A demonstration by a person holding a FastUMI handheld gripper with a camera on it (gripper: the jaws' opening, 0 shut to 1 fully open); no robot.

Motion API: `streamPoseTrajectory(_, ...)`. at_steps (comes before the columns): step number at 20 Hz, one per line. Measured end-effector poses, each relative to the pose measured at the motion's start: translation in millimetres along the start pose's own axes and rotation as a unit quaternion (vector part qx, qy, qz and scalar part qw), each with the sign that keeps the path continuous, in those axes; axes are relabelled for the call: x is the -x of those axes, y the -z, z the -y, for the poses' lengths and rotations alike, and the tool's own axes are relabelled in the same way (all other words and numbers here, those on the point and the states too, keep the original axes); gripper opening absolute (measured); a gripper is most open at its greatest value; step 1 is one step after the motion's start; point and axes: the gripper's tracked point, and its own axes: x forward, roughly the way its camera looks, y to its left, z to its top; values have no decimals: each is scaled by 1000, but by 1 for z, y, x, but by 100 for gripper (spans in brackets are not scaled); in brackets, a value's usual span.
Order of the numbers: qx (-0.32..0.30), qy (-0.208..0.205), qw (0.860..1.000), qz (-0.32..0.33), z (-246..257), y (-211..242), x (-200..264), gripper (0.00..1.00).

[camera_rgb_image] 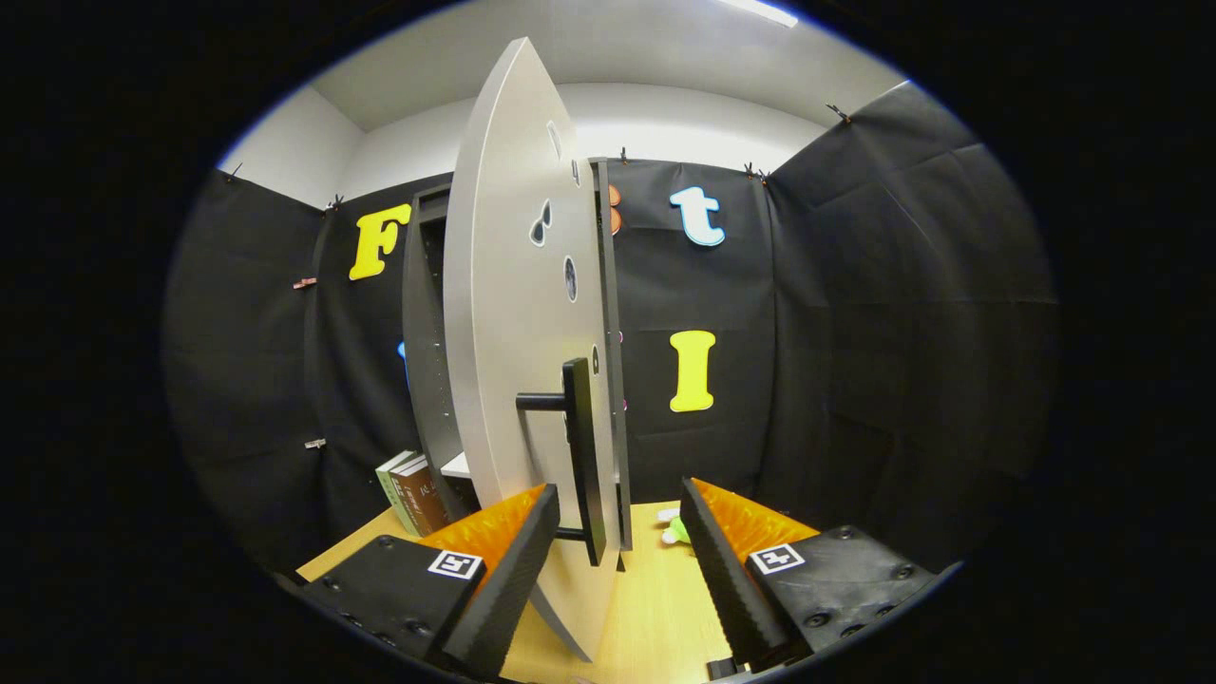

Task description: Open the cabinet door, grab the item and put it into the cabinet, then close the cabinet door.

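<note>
Pointing level and forward over the wooden table (655, 608), the gripper (617, 541) has its fingers spread well apart, clamped on nothing. Between them stands the cabinet door (503, 361), swung open toward the camera so that its pale face runs nearly edge-on, from near the table up past the cabinet top. The door's dark bar handle (581, 456) stands upright off the face on short posts, and its lower end sits in the gap between the fingers, closer to the left one; whether either finger touches the door or handle cannot be told. Several small dark stickers (556, 242) dot the upper part of the door. Behind the door, to the left, the dark cabinet (425, 332) shows its open frame and an inner shelf edge. Some books (413, 492) lean upright on the table by the cabinet's left side. On the table just beyond the right finger lies a small white and green item (673, 529), partly hidden and too small to identify.
</note>
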Motion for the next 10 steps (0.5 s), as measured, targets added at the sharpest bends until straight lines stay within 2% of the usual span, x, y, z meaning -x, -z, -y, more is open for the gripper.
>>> streamPoseTrajectory(6,2,-2,1000,-5,-67,4,-11,88)
streamPoseTrajectory(10,-5,-27,1000,-2,-127,6,-26,88)
